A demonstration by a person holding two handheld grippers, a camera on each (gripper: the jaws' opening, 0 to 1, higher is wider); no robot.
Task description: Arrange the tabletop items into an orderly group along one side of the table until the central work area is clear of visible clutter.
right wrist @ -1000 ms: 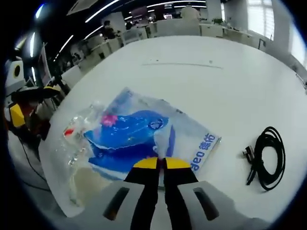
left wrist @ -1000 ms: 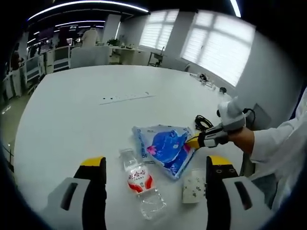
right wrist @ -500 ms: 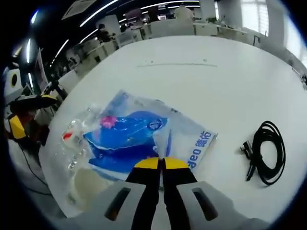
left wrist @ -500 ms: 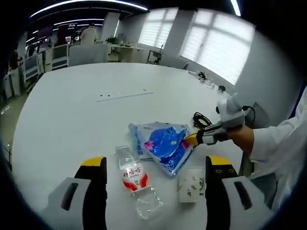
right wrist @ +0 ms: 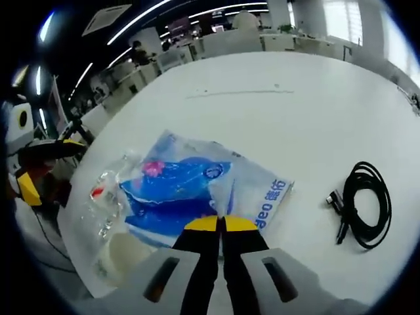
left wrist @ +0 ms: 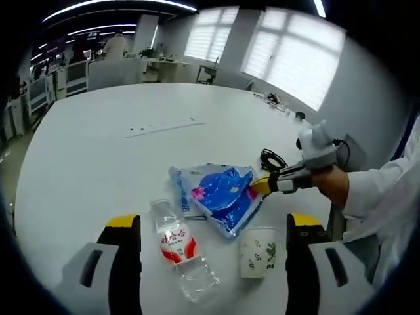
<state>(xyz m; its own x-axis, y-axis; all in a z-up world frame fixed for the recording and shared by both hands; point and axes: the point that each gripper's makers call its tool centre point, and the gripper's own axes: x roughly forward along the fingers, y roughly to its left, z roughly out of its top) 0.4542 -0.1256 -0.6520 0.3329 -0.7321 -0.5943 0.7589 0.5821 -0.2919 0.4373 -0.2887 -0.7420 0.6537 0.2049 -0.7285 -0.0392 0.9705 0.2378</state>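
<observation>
At lower centre of the right gripper view, the right tool [right wrist: 221, 226] pinches the blue bag [right wrist: 190, 190] edge while the left tool [left wrist: 205, 230] stands open; dragging the bag could topple the adjacent cup [left wrist: 256, 252] or roll the bottle [left wrist: 176, 245] across the bench [left wrist: 98, 151].

Lying flat mid-group: crinkled blue-and-clear plastic bag [left wrist: 220, 199]. Just left of bag: toppled clear water bottle with red label [left wrist: 177, 246]. Below bag: upright white patterned paper cup [left wrist: 256, 251]. Beyond bag: coiled black cable [right wrist: 363, 204].

blue bag [right wrist: 197, 190]: white chinese characters "德佑" | bottle [left wrist: 176, 244] red label: unreadable
</observation>
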